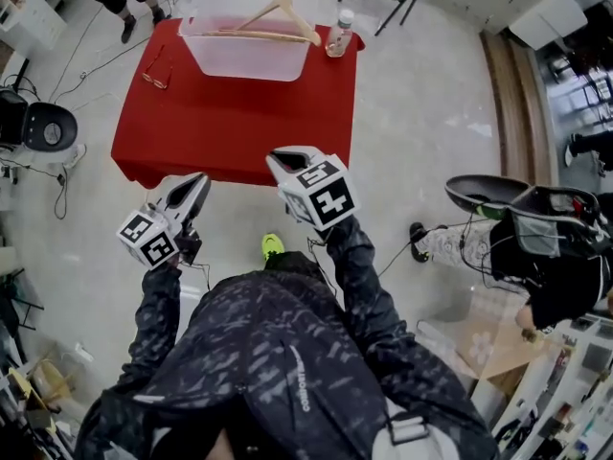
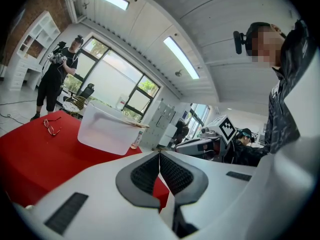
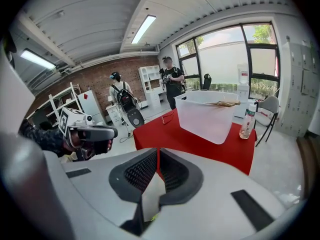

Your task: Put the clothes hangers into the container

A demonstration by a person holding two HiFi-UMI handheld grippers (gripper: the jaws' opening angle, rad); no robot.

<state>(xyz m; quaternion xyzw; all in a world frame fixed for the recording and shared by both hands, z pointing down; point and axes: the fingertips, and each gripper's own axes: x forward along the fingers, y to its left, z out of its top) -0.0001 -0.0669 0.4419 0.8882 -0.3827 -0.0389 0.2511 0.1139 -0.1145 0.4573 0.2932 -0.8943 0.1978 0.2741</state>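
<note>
Left gripper [image 2: 159, 156] is sitting with its jaws pressed together on nothing, and right gripper [image 3: 157, 156] is doing the same, pads meeting with nothing between them. Both are hanging off the near edge of the table [image 1: 220, 123], well apart from the container [image 1: 203, 51] at the far side.

Task-wise I'm guessing it's pretty much wrapped up. One hanger [image 1: 273, 25] is lying at the container, and I'm not seeing any others on the table or elsewhere. What's bugging me is that it's looking perched across the rim rather than dropped to the bottom, so it may be needing a nudge.

Hanger is showing as pale wood, usual triangle shape, tilting a bit. Bottle [image 1: 339, 34] is standing just beside the container, and glasses [image 1: 156, 73] are lying to its left.
</note>
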